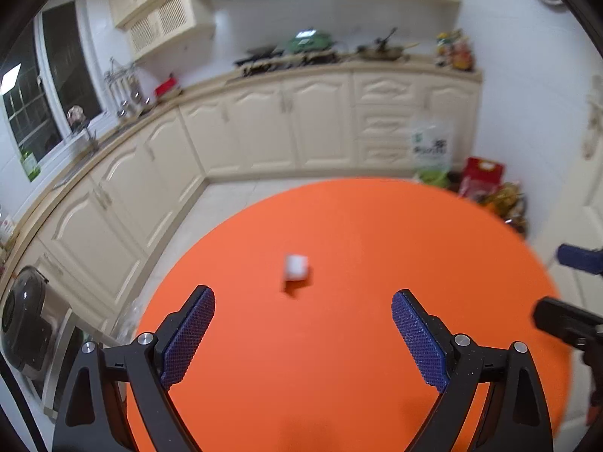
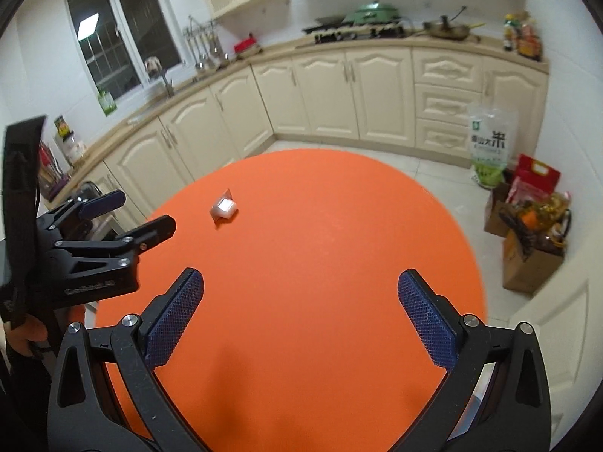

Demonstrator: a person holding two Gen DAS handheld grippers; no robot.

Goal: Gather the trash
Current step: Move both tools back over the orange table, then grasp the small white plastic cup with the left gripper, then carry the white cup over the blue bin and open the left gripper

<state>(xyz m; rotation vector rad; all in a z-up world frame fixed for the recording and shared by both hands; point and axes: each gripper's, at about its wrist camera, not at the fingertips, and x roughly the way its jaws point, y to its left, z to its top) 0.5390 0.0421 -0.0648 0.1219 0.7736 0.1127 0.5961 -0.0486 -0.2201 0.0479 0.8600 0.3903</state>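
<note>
A small white crumpled piece of trash [image 1: 296, 268] lies on the round orange table [image 1: 339, 339]. My left gripper [image 1: 303, 301] hovers over the table just short of the trash, open, with nothing between its blue pads. The right wrist view shows the same trash [image 2: 225, 208] toward the table's [image 2: 301, 263] far left. There my right gripper [image 2: 300, 282] is open and empty above the near half of the table. The left gripper [image 2: 149, 214] also shows at the left edge of that view, held by a hand. The right gripper's fingertips [image 1: 576, 260] peek in at the left view's right edge.
Cream kitchen cabinets [image 2: 339, 90] and a worktop with pans wrap around behind the table. A rice bag [image 2: 490, 143], a red bag and cardboard boxes [image 2: 527, 256] stand on the floor at the right. A rice cooker [image 1: 22, 312] sits at the left.
</note>
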